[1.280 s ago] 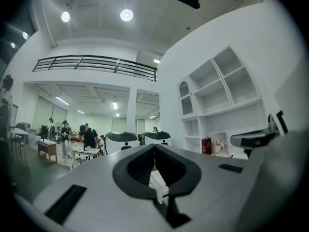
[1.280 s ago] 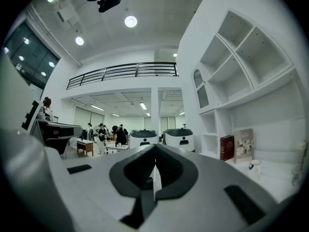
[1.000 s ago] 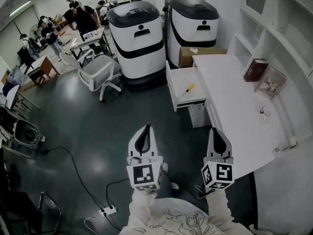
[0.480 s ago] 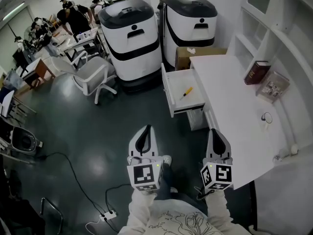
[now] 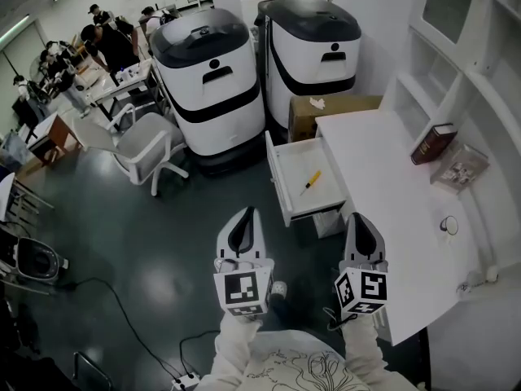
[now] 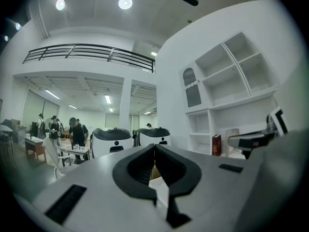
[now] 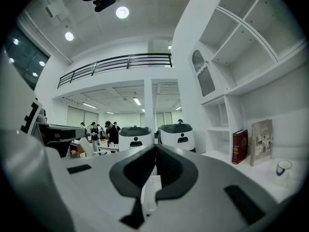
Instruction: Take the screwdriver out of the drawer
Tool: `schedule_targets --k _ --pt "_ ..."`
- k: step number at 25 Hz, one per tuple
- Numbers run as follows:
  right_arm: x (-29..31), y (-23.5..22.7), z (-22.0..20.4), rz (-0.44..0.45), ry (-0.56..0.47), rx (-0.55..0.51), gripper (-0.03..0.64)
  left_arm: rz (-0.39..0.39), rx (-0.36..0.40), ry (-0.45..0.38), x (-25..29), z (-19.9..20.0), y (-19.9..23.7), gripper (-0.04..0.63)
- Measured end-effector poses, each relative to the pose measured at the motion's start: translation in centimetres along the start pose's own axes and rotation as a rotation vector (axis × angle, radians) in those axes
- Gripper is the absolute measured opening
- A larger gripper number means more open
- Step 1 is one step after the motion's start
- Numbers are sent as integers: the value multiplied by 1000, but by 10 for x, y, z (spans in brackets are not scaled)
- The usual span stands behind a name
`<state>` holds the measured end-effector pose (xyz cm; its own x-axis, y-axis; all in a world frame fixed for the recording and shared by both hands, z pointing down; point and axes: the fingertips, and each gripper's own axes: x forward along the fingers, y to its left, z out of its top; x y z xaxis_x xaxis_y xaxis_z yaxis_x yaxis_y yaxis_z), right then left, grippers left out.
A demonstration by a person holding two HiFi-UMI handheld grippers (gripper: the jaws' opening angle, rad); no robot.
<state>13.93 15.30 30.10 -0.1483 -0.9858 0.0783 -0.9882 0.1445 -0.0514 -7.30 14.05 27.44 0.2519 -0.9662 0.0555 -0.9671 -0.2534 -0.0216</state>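
The screwdriver (image 5: pixel 311 181), with a yellow handle, lies in the open white drawer (image 5: pixel 281 187) that sticks out from the left side of the white desk (image 5: pixel 383 165). My left gripper (image 5: pixel 247 213) and right gripper (image 5: pixel 359 217) are held level side by side over the dark floor, short of the drawer. Both are shut with nothing between the jaws. In the left gripper view the left gripper (image 6: pixel 154 147) shows its jaws meeting at the tips. The right gripper (image 7: pixel 155 147) looks the same in its own view. The screwdriver is hidden in both gripper views.
Two big white-and-black machines (image 5: pixel 210 80) (image 5: pixel 313 47) stand behind the drawer, with a cardboard box (image 5: pixel 326 106) beside them. A grey office chair (image 5: pixel 151 149) is at the left. A dark red book (image 5: pixel 433 143) and a cup (image 5: pixel 448 226) sit on the desk. People (image 5: pixel 106 43) work far left.
Both grippers have moved forward together. The drawer, the desk and the machines now sit lower and nearer in the head view. Both grippers stay shut.
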Motion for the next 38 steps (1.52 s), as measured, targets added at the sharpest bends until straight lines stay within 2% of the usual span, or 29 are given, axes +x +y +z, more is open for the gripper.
schedule_targets --k 8,16,28,38 --pt "83 0 8 -40 -2 2 3 -47 -1 -11 84 7 32 6" --pt "123 2 -7 -71 44 20 3 -64 -31 38 125 -16 55 6" --pt "185 -10 -34 -54 126 20 3 -46 -51 97 182 -40 67 6" --pt "272 -42 -51 -19 177 61 3 -34 -51 149 263 -59 59 6"
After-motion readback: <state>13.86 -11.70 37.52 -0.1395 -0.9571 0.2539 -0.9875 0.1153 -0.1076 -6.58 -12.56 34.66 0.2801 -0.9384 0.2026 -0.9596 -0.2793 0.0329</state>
